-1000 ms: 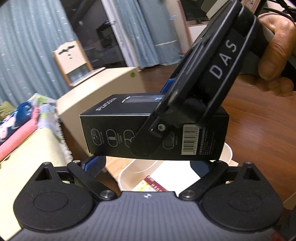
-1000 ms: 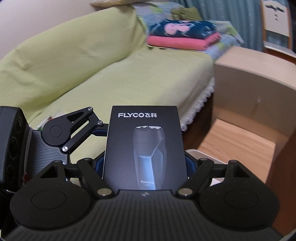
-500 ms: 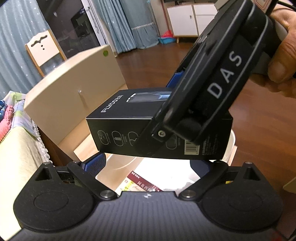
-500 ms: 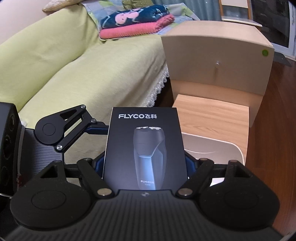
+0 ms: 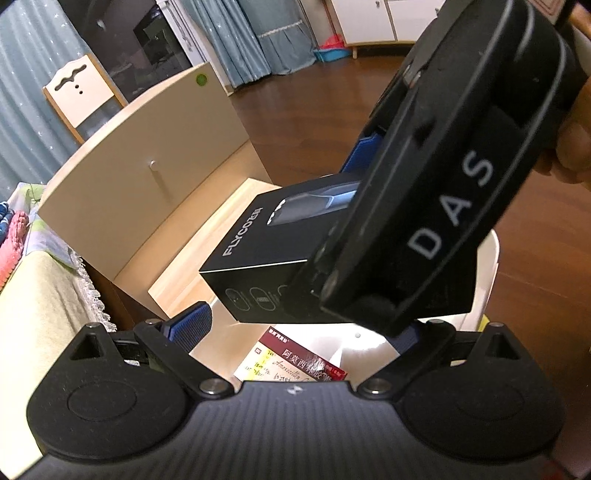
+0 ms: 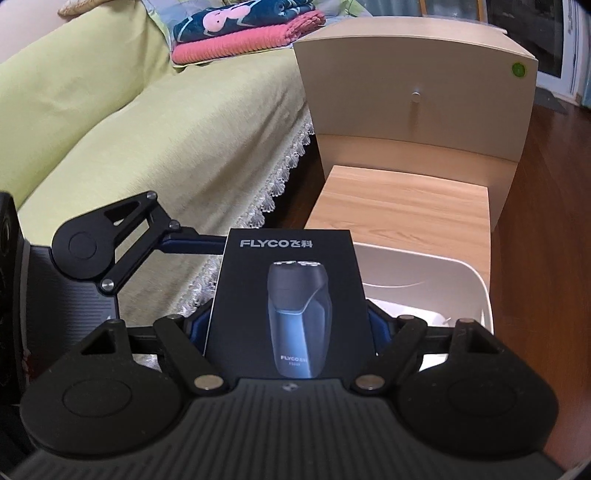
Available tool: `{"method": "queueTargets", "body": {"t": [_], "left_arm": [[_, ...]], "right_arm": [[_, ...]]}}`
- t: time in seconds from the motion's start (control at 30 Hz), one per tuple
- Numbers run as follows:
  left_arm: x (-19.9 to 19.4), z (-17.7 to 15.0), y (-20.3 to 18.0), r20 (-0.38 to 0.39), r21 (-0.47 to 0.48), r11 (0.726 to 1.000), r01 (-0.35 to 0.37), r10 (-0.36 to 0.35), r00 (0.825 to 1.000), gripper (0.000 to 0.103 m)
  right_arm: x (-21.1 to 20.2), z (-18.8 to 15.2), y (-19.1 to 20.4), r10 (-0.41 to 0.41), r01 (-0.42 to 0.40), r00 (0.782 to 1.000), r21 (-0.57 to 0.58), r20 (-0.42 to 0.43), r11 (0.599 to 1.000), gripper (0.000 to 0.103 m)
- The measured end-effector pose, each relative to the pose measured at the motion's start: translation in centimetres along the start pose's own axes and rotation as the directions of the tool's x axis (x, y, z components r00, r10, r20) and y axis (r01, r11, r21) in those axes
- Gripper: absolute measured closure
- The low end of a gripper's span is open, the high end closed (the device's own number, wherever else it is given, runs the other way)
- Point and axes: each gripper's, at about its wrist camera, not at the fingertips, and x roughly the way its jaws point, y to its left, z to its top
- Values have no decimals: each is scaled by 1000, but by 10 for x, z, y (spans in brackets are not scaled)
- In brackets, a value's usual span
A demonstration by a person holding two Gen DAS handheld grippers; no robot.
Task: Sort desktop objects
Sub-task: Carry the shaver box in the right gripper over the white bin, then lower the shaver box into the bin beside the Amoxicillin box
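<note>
shaver box: in our right wrist view the black flyco shaver box (image 6: 288, 306) stands in the lower middle of the frame, printed face towards the lens; in our left wrist view it sits mid-frame, seen from one side and partly hidden behind our right gripper's body
right gripper: our right gripper (image 6: 288, 328) has its blue pads pressed on the two long sides of the box, one at lower left and one at lower right of it; the jaws stand fairly wide because the box fills the gap; we hold it off the ground
left gripper: our left gripper (image 5: 295, 328) shows a blue pad (image 5: 192, 325) at lower left, well clear of the box; the other pad hides under the right gripper's body; the jaws stand wide and we see nothing clamped between them; the box lies beyond and above the gap
white bin: the white bin (image 6: 465, 280) lies under the box, at the right of the right wrist view
card: a red and white printed card (image 5: 291, 363) lies inside the bin, low in the middle of the left wrist view
wooden cabinet: a pale wooden cabinet (image 6: 417, 96) stands beyond the bin, upper right
sofa: a green covered sofa (image 6: 129, 129) fills the left; folded blankets (image 6: 247, 33) lie on it at the top
</note>
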Motion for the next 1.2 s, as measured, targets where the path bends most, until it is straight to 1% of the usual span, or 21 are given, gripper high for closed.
{"method": "queueTargets", "body": {"t": [0.2, 0.37, 0.47, 0.57, 0.63, 0.83, 1.0, 1.2], "left_arm": [[0, -6, -6, -28, -23, 1000, 16, -17, 999, 5], [13, -5, 7, -53, -44, 999, 19, -21, 998, 5], [20, -6, 11, -81, -48, 999, 3, -7, 997, 5], [17, -13, 7, -109, -45, 999, -22, 17, 994, 5], [22, -12, 12, -125, -44, 998, -37, 32, 992, 5], [29, -12, 14, -150, -21, 998, -54, 50, 987, 5], [34, -12, 18, -155, -8, 998, -67, 65, 986, 5], [36, -13, 23, -145, -16, 998, -68, 65, 987, 5]], "right_arm": [[10, -6, -7, -1, 2, 1000, 25, -7, 1000, 26], [19, -8, -10, -1, 1, 1000, 32, -17, 1000, 26], [24, -10, -11, -7, 8, 1000, 33, -22, 999, 26], [30, -13, -14, -26, 27, 999, 38, -31, 999, 26], [36, -14, -17, -43, 44, 998, 41, -38, 998, 26], [54, -21, -22, -97, 99, 993, 31, -73, 995, 26], [74, -27, -26, -144, 148, 984, 31, -109, 988, 26], [101, -30, -32, -180, 192, 967, 47, -180, 980, 26]]}}
